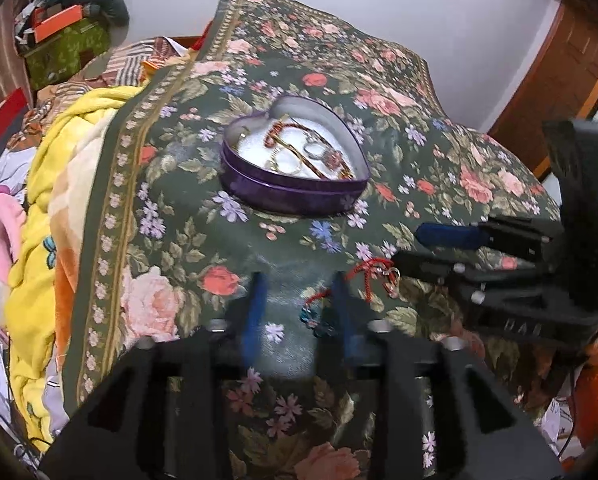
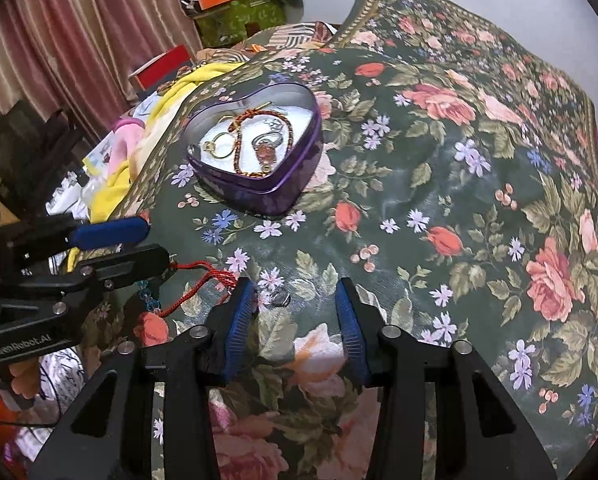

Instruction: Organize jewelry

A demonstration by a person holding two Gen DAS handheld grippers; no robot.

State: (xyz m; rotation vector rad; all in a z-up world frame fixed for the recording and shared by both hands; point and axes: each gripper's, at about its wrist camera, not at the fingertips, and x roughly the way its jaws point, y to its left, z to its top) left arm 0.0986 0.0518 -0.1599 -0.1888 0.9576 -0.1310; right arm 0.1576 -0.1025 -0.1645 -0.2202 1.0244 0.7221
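Note:
A purple heart-shaped tin (image 1: 287, 192) (image 2: 295, 184) sits open on the floral cloth and holds several rings, a gold chain and a red-brown braided bracelet (image 2: 243, 136). A red cord bracelet (image 1: 369, 270) (image 2: 197, 280) with blue beads (image 1: 309, 316) (image 2: 147, 296) lies on the cloth in front of the tin. My left gripper (image 1: 299, 300) (image 2: 147, 240) is open just above the cloth, its right finger by the cord. My right gripper (image 2: 297, 304) (image 1: 409, 248) is open and empty, its left finger beside the cord and a small silver charm (image 2: 279, 296).
The floral cloth (image 2: 459, 160) covers a raised surface that drops off at the left edge. Yellow and pink blankets (image 1: 39, 240), boxes (image 2: 235, 12) and a curtain (image 2: 79, 40) crowd the left side. A white wall and a wooden door frame (image 1: 559, 80) stand behind.

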